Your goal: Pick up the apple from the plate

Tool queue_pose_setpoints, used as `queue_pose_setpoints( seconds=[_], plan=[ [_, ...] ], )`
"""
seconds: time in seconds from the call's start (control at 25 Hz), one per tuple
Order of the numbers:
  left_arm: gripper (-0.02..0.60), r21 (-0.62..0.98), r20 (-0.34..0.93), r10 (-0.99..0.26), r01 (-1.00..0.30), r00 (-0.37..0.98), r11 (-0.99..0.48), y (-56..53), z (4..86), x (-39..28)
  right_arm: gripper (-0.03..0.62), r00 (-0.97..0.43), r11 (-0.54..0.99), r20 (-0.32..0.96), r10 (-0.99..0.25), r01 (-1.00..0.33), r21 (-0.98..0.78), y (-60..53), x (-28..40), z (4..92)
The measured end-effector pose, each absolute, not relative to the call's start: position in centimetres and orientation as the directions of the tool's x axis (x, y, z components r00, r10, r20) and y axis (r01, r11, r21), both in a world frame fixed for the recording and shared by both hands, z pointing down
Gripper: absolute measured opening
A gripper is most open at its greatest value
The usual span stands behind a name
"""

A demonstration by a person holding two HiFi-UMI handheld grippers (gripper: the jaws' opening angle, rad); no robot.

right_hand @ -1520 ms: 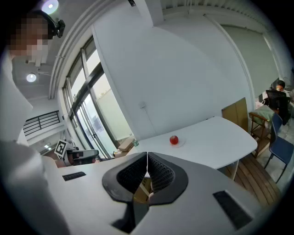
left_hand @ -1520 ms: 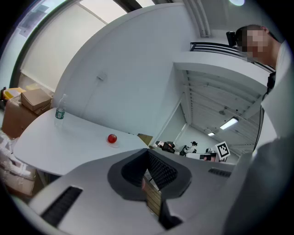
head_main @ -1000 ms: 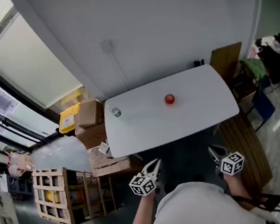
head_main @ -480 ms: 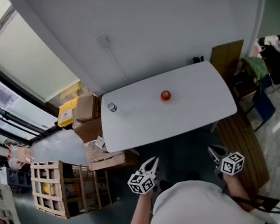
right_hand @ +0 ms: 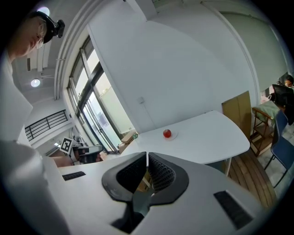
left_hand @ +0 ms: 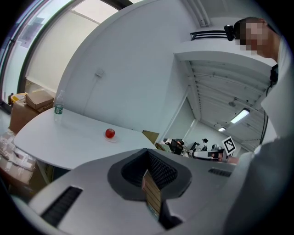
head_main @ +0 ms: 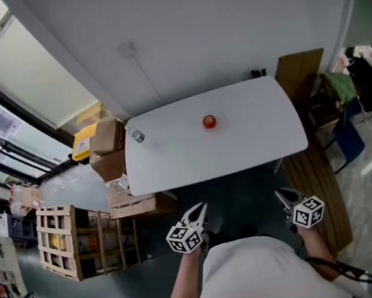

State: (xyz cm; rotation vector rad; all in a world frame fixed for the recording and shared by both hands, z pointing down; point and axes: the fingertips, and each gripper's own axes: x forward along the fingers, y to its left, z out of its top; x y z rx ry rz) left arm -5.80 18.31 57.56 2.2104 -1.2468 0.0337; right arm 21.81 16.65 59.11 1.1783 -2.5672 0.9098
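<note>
Shifted since a second earlier: the desk (head_main: pixel 251 145), with everything on it, now lies further left and slightly higher in the head view, while both grippers have stayed low in the frame in front of the person's torso. On the desk's far half, close to the wall, the red apple (head_main: pixel 209 121) sits on a small pale plate (right_hand: pixel 173 137); a clear bottle (head_main: pixel 138 136) stands upright at the desk's left corner, well apart from the apple. Both tools are held short of the desk's near edge, over dark floor. The left gripper (head_main: pixel 201 207) has its fingers clenched together with nothing between them, and its own view shows the apple far ahead, to the left of the tips. The right gripper (head_main: pixel 280 195) likewise has its fingers pressed tip to tip and empty; in its own view the apple and plate appear beyond and slightly right of the tips. Cardboard boxes (head_main: pixel 107 146) are stacked beside the desk's left end, and a wooden board (head_main: pixel 300 75) leans by its right end.
</note>
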Motion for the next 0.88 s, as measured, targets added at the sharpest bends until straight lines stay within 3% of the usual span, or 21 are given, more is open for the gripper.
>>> queue_pose_setpoints(
  seconds=[0.4,0.88],
  plan=[
    [0.002,0.467,0.302,-0.764,-0.787,0.571,-0.404,16.6,57.4,-3.1,0.038,-0.68,0.503,0.401,-0.614,-0.729,-0.464,15.4,23.7,59.6],
    [0.002,0.472,0.307,-0.76,-0.785,0.573,-0.401,12.5,57.8,-4.8,0.038,-0.672,0.496,0.402,-0.622,-0.736,-0.461,11.3,21.4,59.7]
  ],
)
